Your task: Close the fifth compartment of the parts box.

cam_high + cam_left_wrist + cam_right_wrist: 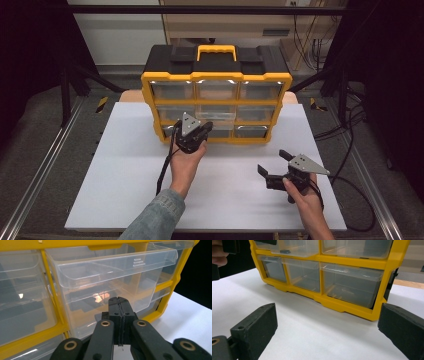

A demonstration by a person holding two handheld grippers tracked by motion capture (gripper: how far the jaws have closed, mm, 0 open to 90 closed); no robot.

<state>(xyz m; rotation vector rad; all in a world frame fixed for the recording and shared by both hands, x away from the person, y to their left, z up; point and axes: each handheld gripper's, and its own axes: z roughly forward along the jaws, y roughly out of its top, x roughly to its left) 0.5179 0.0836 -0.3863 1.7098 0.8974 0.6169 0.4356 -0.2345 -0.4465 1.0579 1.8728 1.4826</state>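
Near the desk's far edge, we press our clenched left claw (120, 312) against the half-out middle drawer (110, 285) of the organizer (216, 102), right claw (278, 162) released; closing remains.

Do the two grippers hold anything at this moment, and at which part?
Nothing is held. The left gripper is shut on itself before a pulled-out clear plastic drawer of the yellow organiser box. The right gripper is open above the white table.
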